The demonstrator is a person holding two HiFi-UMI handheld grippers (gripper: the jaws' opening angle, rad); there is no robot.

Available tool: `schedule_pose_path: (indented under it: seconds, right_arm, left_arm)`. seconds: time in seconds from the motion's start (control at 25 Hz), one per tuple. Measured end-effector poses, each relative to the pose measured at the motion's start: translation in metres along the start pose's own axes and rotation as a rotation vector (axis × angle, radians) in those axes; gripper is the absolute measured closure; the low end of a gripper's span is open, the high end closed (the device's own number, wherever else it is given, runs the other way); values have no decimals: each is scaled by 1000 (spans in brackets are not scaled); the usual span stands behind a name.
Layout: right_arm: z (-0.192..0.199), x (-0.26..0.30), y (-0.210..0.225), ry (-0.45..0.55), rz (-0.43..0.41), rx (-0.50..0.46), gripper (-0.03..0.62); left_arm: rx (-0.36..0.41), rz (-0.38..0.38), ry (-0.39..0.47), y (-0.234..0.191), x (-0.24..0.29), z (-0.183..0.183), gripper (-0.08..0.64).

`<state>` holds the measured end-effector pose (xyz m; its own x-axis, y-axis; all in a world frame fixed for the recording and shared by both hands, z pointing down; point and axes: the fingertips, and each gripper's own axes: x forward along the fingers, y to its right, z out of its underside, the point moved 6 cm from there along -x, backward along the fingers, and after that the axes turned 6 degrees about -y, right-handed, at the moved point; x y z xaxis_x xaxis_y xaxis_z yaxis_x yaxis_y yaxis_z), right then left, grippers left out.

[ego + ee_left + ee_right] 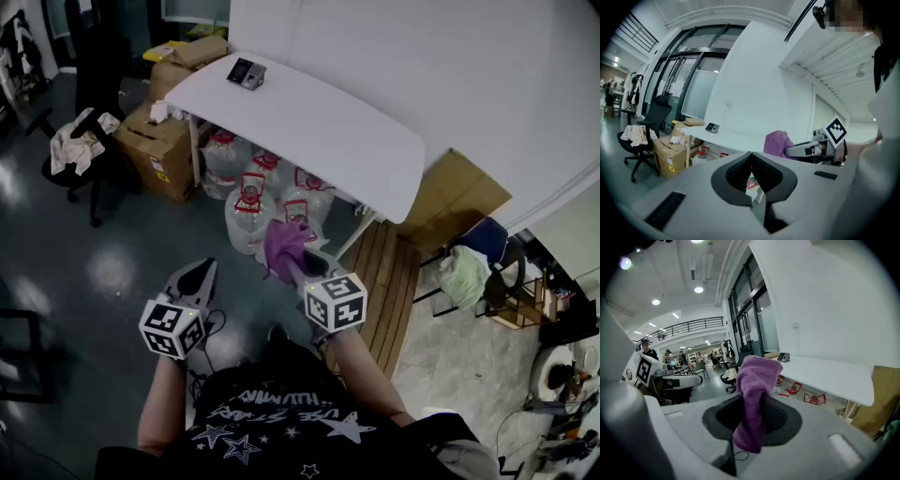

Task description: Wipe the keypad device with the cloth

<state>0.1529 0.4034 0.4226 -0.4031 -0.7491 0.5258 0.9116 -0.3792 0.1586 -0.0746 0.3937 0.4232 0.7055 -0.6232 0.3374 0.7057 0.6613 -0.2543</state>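
The keypad device [247,73] is small and dark, and it sits near the far left end of the white table [328,141]. It also shows as a small dark keypad device [711,127] in the left gripper view and as a keypad device [783,356] in the right gripper view. My right gripper [286,251] is shut on a purple cloth [281,246], well short of the table. The cloth [753,399] hangs bunched between the jaws. My left gripper [200,275] is shut and empty, low at the left; its jaws [751,158] meet at the tips.
Several water jugs [251,202] stand under the table. Cardboard boxes [161,150] sit left of it, and a black office chair [80,141] with a cloth on it stands further left. A wooden pallet [384,281] and flattened cardboard [459,197] lie at the right.
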Motion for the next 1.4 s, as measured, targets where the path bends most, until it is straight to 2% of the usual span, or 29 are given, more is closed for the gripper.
schedule_pose_path:
  seconds: [0.92,1.24,1.4]
  right_arm:
    - [-5,-6,-52,4,-17,-52,495]
    - [1,-4,-59,50,9,12,494]
    - [3,-3,-62,39,7,8,494]
  left_arm:
    - [-7,2,29,-5,-45,2,552]
    - [-7,-5,34,-14,-60,11,552]
    - [-6,-19,34,-21,-67,10,552]
